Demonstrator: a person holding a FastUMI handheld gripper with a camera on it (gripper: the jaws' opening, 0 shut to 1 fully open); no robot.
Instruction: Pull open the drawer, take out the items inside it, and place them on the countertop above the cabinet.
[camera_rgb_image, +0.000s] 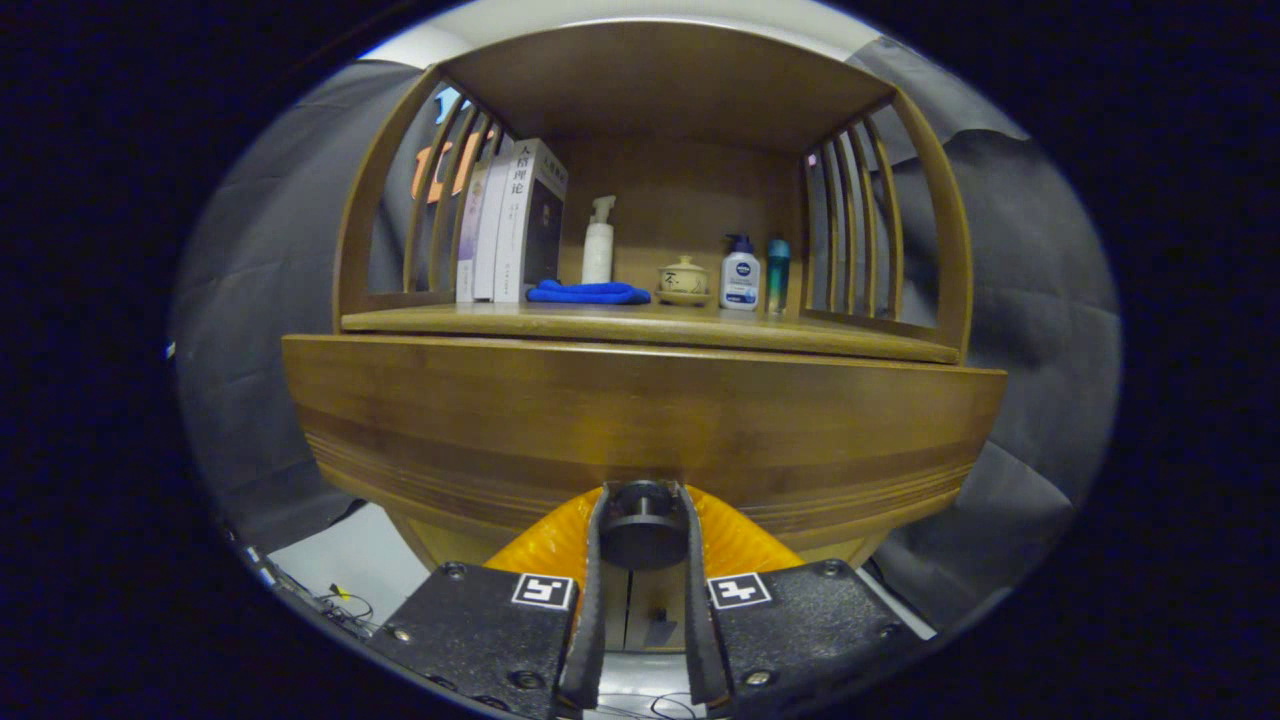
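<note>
- While your gripper sits low against the cabinet, its two fingers are clamped on the dark round drawer knob — one finger pressing each side of it.
- The knob stands out from the drawer front, a wide wooden panel with fine grooved lines along its lower part; the drawer front fills the space just beyond your fingertips.
- You cannot tell from here how far the drawer is out, and its inside is hidden, so the items in it cannot be seen.
- Above the drawer front lies the wooden countertop, under a roofed shelf with slatted sides.
- On the countertop, well beyond your fingers:
- books standing upright against the left slats;
- a blue cloth lying flat just beside the books;
- a white spray bottle behind the cloth, near the back panel;
- a small lidded ceramic cup on its saucer, right of the cloth;
- a white pump bottle with a blue label, just beside the cup;
- a teal bottle next to it, near the right slats.
- The front strip of the countertop is bare wood.
- Grey cloth hangs on both sides of the cabinet — pale floor shows lower left.
</note>
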